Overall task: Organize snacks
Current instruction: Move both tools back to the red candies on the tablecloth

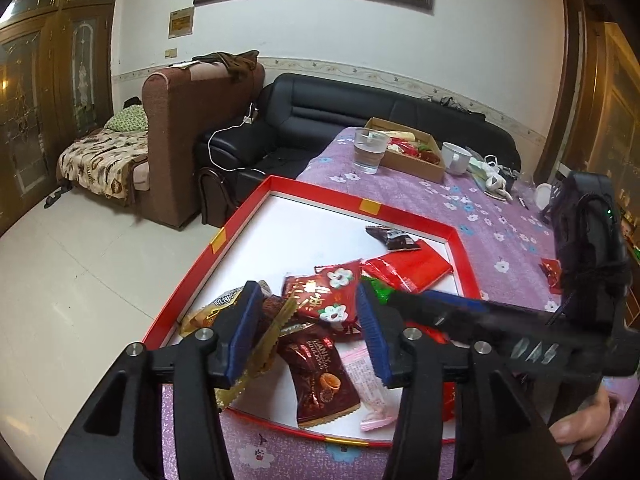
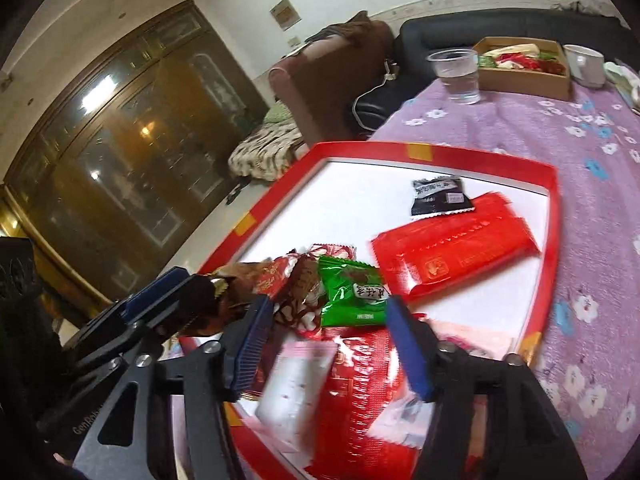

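A red-rimmed white tray lies on the purple flowered tablecloth and holds several wrapped snacks. My left gripper is open above a red flower-print packet and a dark brown packet. My right gripper is open just over a green packet, with a long red packet and a small black packet beyond. The right gripper also crosses the left wrist view. A small red snack lies on the cloth outside the tray.
At the table's far end stand a clear cup of water, a cardboard box of snacks and a white mug. A black sofa and a brown armchair stand behind the table.
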Action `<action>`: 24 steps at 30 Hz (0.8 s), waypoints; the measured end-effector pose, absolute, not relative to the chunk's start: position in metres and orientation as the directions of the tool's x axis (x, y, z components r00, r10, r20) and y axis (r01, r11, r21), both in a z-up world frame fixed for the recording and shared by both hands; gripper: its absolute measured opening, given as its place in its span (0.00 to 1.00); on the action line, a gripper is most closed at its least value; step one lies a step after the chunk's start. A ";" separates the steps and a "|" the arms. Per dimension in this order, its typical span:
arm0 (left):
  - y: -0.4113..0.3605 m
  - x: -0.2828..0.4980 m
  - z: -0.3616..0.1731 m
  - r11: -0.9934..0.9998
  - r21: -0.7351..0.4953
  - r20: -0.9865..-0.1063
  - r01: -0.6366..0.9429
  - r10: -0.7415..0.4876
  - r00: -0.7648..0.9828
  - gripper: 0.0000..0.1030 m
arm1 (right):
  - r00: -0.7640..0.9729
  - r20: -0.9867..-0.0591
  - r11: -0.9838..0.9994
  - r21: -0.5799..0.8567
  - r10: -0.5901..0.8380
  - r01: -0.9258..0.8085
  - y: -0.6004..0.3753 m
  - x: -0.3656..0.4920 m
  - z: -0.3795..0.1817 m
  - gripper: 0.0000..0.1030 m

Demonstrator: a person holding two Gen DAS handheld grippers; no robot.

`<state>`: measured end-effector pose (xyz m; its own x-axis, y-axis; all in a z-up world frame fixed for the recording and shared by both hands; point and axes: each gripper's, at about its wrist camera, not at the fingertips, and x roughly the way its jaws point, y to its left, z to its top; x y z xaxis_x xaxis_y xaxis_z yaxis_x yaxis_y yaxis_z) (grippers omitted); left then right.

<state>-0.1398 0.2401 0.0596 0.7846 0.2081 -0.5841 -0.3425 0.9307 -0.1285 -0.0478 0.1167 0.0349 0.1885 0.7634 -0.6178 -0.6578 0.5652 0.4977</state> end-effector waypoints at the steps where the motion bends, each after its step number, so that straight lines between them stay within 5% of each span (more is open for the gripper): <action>1: 0.238 -0.140 0.061 0.932 -0.122 -0.582 -0.342 0.212 0.785 0.47 | 0.202 -0.605 0.569 0.509 0.771 -0.646 0.110 -0.046 0.037 0.58; 8: 0.201 -0.127 0.068 0.961 -0.065 -0.584 -0.270 0.183 0.791 0.54 | 0.377 -0.528 0.639 0.509 0.761 -0.576 0.027 -0.020 0.072 0.61; 12: 0.166 -0.118 0.072 0.977 -0.014 -0.583 -0.212 0.164 0.796 0.72 | 0.507 -0.510 0.719 0.498 0.695 -0.484 -0.042 0.002 0.087 0.63; 14: 0.152 -0.115 0.075 0.983 0.004 -0.581 -0.184 0.152 0.800 0.73 | 0.566 -0.514 0.762 0.491 0.645 -0.422 -0.077 0.012 0.091 0.63; 21: 0.096 -0.085 0.079 0.998 0.024 -0.635 -0.062 0.063 0.770 0.73 | 0.637 -0.663 0.879 0.474 0.393 -0.049 -0.203 0.057 0.079 0.64; 24: 0.070 -0.074 0.081 0.999 0.039 -0.649 -0.020 0.040 0.760 0.73 | 0.567 -0.722 0.840 0.534 0.398 0.091 -0.242 0.078 0.058 0.57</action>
